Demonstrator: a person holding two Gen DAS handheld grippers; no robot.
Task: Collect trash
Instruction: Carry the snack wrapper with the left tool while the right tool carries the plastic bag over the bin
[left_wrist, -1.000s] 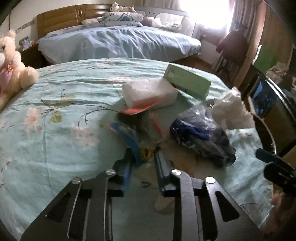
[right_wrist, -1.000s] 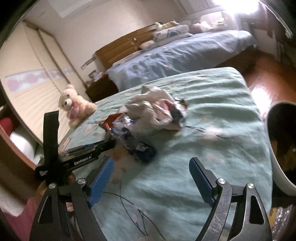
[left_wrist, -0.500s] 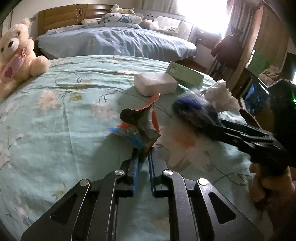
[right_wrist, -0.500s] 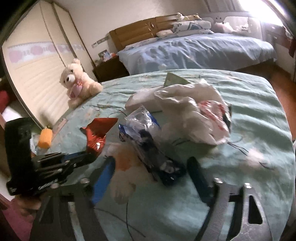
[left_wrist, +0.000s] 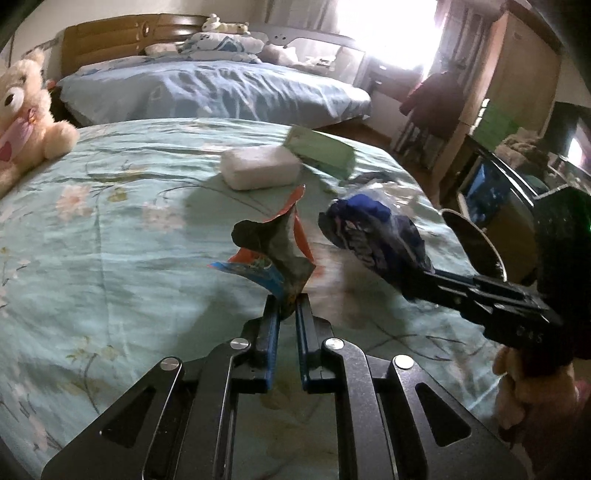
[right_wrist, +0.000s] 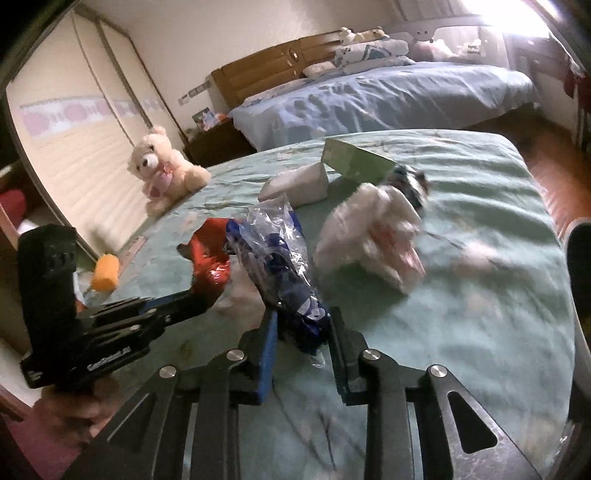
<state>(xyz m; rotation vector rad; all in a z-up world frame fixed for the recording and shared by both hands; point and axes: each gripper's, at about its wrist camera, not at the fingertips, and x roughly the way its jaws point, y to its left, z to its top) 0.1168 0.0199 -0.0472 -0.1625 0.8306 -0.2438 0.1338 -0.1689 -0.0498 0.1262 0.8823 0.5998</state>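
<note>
- Crinkly foil, red outside and dark inside, is what the left claw (left_wrist: 286, 306) has: its jaws are pinched tight on the lower edge of the red snack wrapper (left_wrist: 275, 251), which stands clear above the green floral bedspread (left_wrist: 110, 236).
- Right claw (right_wrist: 301, 325) is closing around the blue-and-clear plastic bag (right_wrist: 277, 266); the bunched lower end sits between the jaws, and the pads look to be just meeting it.
- Both pieces hang near the middle of the bed, the wrapper to the left of the bag, close beside it.
- Trash not yet collected lies farther off: a crumpled white plastic bag (right_wrist: 373, 229) to the right, a white tissue pack (left_wrist: 260, 166) and a green box (left_wrist: 319, 149) at the far side. A teddy bear (right_wrist: 162, 170) sits at the far left edge; it reads as no trash.
- To do this step well, I judge: let the right claw finish squeezing on the thick bunched part, since thin film slips.
- Lift only once the bag is firmly caught, and keep the two hands apart so loose film does not snag the wrapper.
- A dark round bin rim (left_wrist: 476, 243) shows at the right, beyond the bed's edge: the likely drop point.
</note>
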